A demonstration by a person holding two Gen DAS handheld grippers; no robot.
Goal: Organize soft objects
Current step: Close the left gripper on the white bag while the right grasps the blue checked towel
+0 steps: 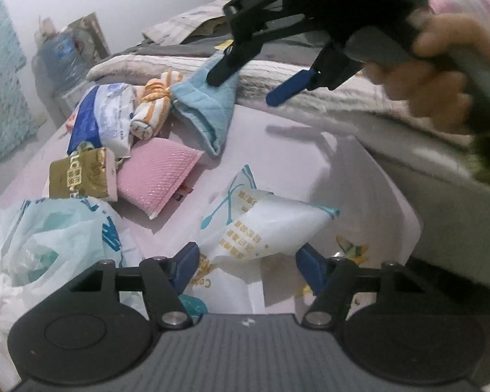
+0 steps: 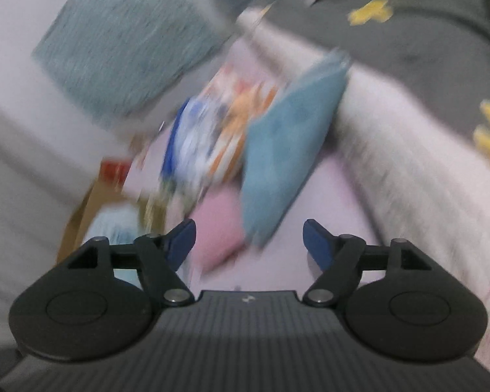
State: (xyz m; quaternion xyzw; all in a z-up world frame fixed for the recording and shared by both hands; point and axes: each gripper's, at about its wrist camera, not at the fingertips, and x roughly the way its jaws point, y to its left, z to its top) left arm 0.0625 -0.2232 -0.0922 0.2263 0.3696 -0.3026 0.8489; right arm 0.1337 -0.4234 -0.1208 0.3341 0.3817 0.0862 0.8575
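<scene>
Soft items lie on a pink bed sheet (image 1: 271,150): a light blue cloth (image 1: 209,111), an orange-striped white cloth (image 1: 153,107), a blue-and-white packet (image 1: 104,117), a pink textured pad (image 1: 156,173), a gold pack (image 1: 80,174) and a white plastic pouch (image 1: 261,228) printed with gold characters. My left gripper (image 1: 248,264) is open with the pouch between its blue pads. My right gripper (image 1: 245,88) is open and hovers above the blue cloth. In the blurred right wrist view the right gripper (image 2: 249,240) is open, with the blue cloth (image 2: 284,143) and pink pad (image 2: 219,228) ahead.
A white and teal plastic bag (image 1: 49,248) lies at the left. A grey and white folded blanket (image 1: 310,78) runs along the far side of the bed. A water bottle (image 1: 65,55) stands by the wall. A brown box (image 2: 85,219) sits at the lower left of the right wrist view.
</scene>
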